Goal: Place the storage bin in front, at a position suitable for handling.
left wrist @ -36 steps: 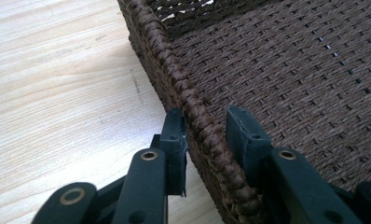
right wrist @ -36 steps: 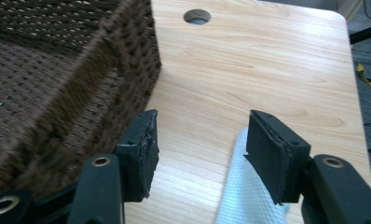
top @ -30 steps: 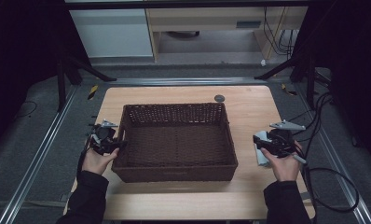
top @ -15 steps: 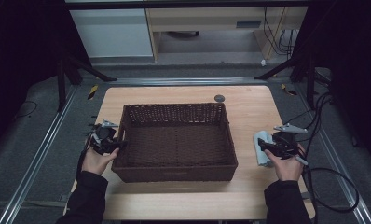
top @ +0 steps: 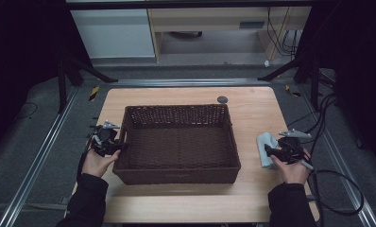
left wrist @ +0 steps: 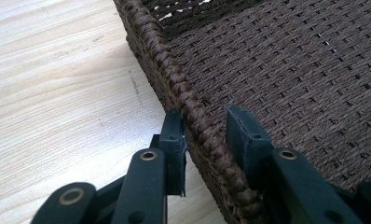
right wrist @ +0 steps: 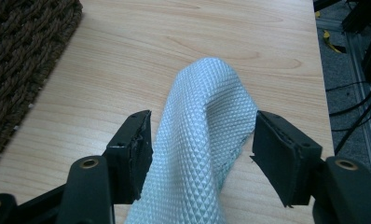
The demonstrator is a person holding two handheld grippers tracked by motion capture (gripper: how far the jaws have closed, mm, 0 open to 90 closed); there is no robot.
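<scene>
Your right fingers (right wrist: 200, 154) stand apart astride the cloth (right wrist: 204, 140), its length running between them; left fingers (left wrist: 207, 140) clamp the basket (left wrist: 193, 116) rim.

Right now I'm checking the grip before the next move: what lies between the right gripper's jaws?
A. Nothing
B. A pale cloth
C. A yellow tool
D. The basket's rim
B: in the right gripper view a pale cloth with a diamond weave lies on the table between the open jaws of the right gripper, which have just been opening and do not press on it.
</scene>
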